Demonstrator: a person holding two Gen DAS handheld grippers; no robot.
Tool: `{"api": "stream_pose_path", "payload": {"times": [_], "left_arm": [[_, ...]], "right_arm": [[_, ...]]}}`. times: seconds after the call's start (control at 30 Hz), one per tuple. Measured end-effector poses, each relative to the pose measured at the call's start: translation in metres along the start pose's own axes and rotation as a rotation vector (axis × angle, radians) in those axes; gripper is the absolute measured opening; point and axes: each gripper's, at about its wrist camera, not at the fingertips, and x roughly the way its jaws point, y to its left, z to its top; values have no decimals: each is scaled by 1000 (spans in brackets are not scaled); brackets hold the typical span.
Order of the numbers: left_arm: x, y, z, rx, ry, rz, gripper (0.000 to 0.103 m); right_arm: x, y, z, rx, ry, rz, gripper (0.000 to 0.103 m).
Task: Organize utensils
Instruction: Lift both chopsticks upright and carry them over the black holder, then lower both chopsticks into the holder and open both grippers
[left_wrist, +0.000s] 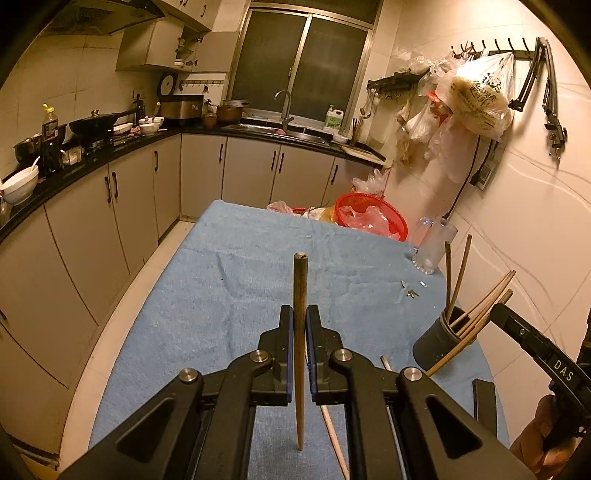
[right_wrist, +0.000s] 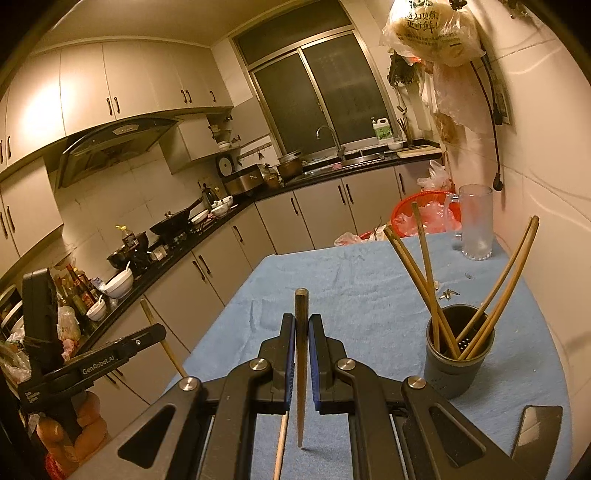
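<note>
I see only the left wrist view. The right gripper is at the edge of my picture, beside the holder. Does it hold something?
Observer: Yes. The right gripper has its jaws shut on a dark chopstick, upright, thin end down near the cloth.
Operator: Is there room in the holder for it?
Observer: The sticks in the holder lean to two sides, and the holed bottom shows in the gap between them.
Operator: What is the dark thing on the near side of the holder?
Observer: It looks like a phone, lying flat on the cloth, apart from the holder.
</note>
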Motion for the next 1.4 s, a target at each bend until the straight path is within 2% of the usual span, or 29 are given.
{"api": "stream_pose_path", "payload": {"times": [1.4], "left_arm": [[-9, -13, -1, 44, -10, 30, 7]], "right_arm": [[-33, -7, 7, 25, -46, 21, 7]]}}
